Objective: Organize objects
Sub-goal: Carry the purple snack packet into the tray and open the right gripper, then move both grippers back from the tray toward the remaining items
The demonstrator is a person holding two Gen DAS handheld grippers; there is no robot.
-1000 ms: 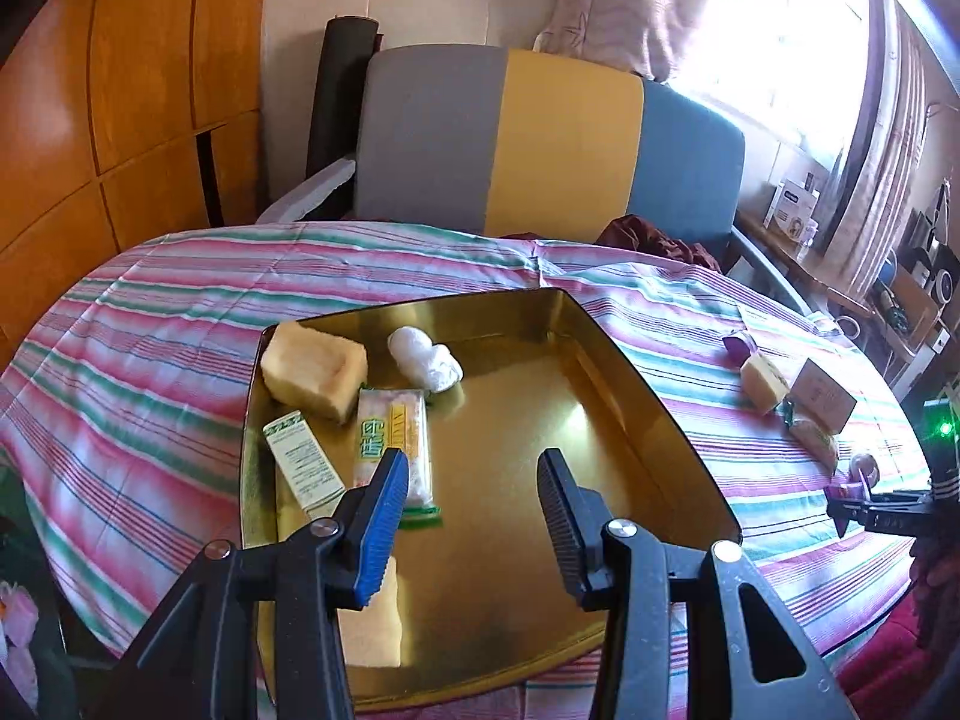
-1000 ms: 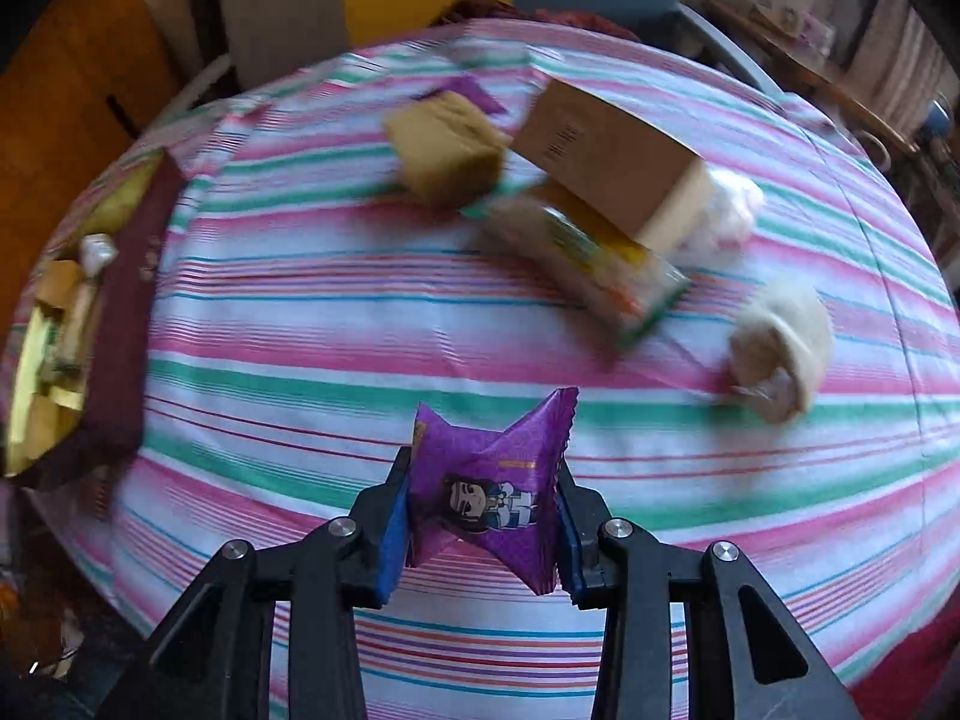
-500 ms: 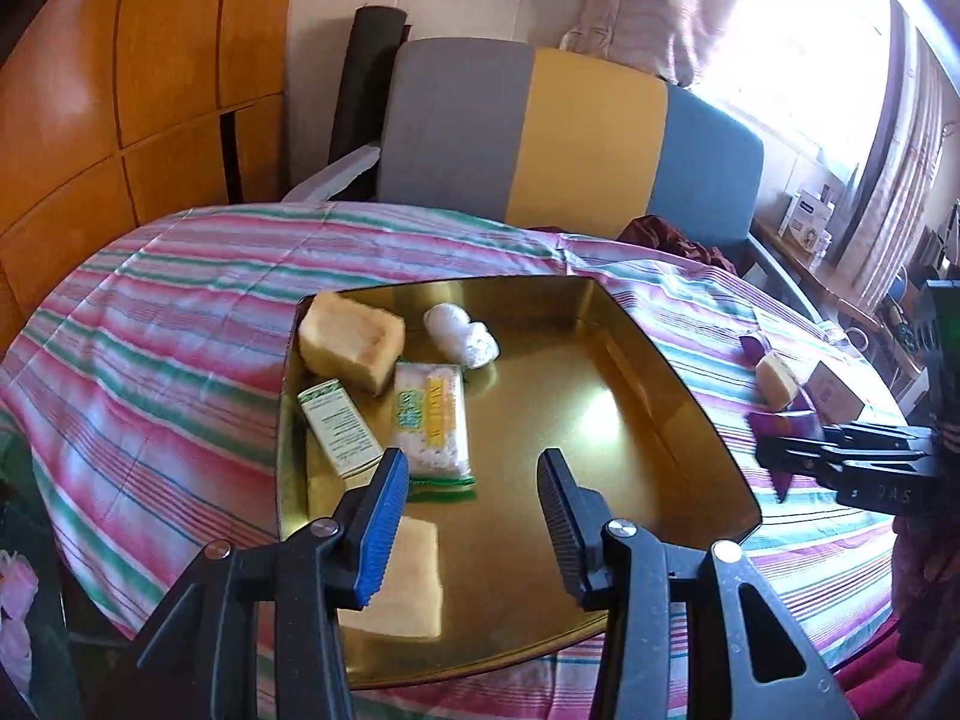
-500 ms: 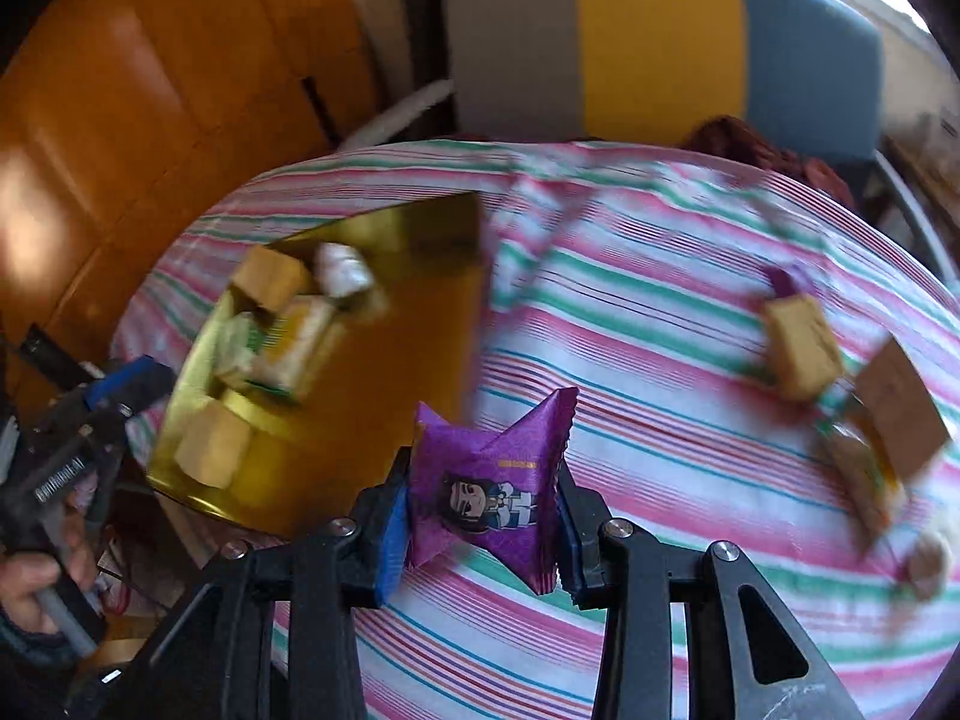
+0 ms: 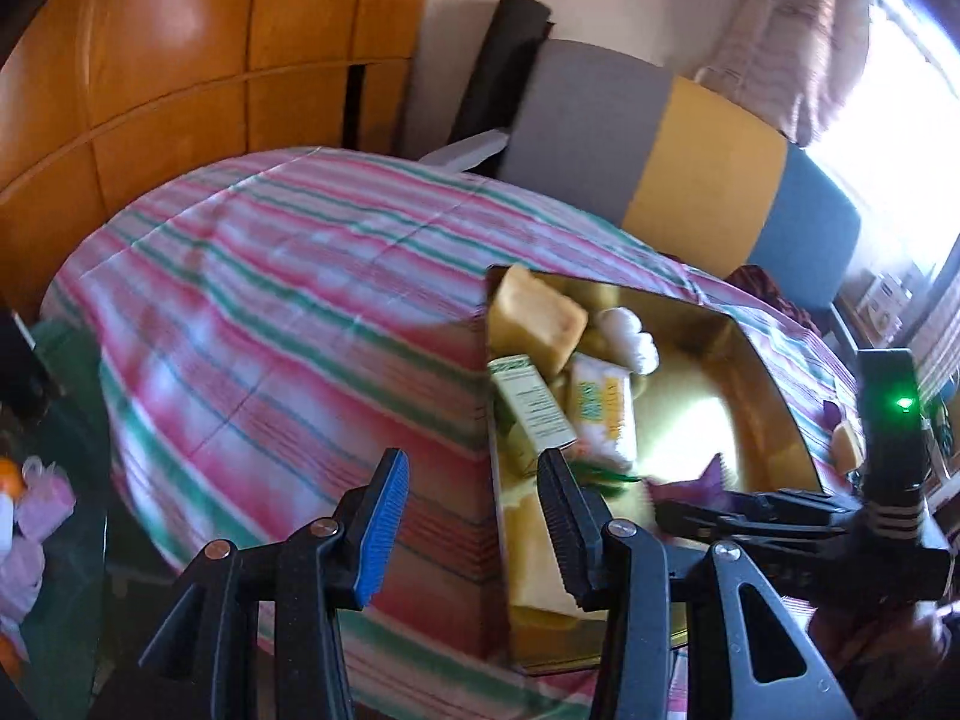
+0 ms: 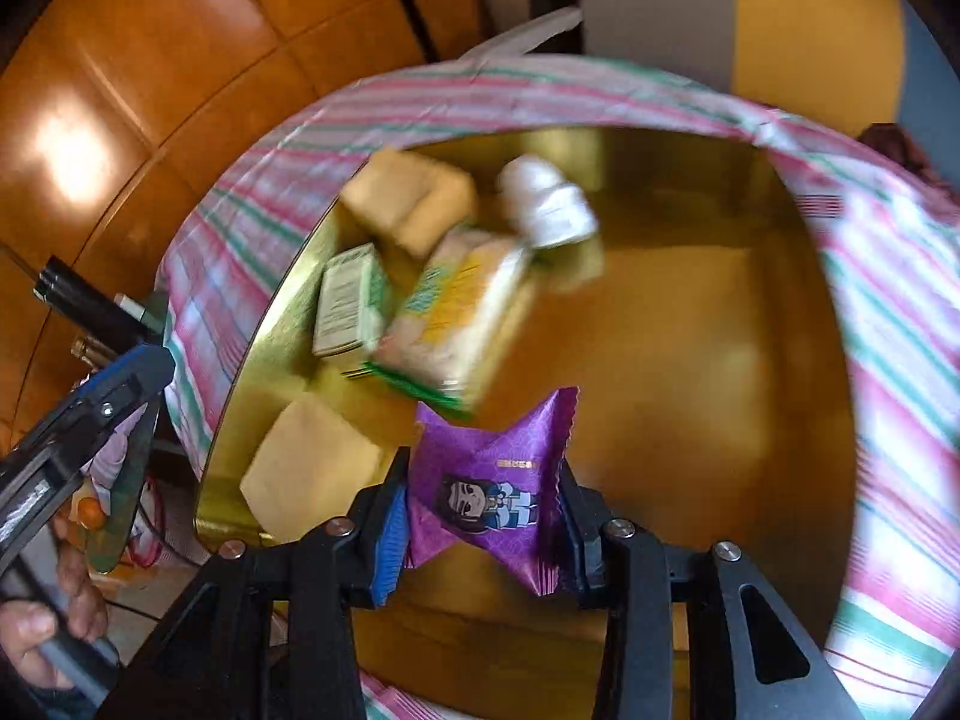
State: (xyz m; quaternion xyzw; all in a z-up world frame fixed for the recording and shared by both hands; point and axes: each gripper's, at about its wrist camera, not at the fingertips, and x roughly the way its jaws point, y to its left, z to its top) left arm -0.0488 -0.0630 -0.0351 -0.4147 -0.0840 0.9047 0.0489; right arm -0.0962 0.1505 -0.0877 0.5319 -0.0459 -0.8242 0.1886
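A purple snack packet (image 6: 492,486) with a cartoon figure sits between the fingers of my right gripper (image 6: 480,516), whose jaws are opening while the pads still touch it. It hangs over the gold tray (image 6: 690,360). In the tray lie two tan blocks (image 6: 408,198), a white wad (image 6: 546,204), a green-and-white box (image 6: 348,306) and a yellow-and-white pack (image 6: 462,318). My left gripper (image 5: 471,522) is open and empty over the striped cloth, just left of the gold tray (image 5: 708,372). The left wrist view shows the purple packet (image 5: 702,480) low over the tray's near part.
A striped tablecloth (image 5: 288,312) covers the round table. A chair with a grey, yellow and blue back (image 5: 690,168) stands behind it, wooden cabinets (image 5: 150,60) to the left. A tan item (image 5: 846,444) lies on the cloth right of the tray. A hand (image 6: 36,630) grips the left tool.
My right gripper has carried the purple packet leftward from the bare cloth to above the tray. My left gripper has swung left, off the tray and over the cloth beside it.
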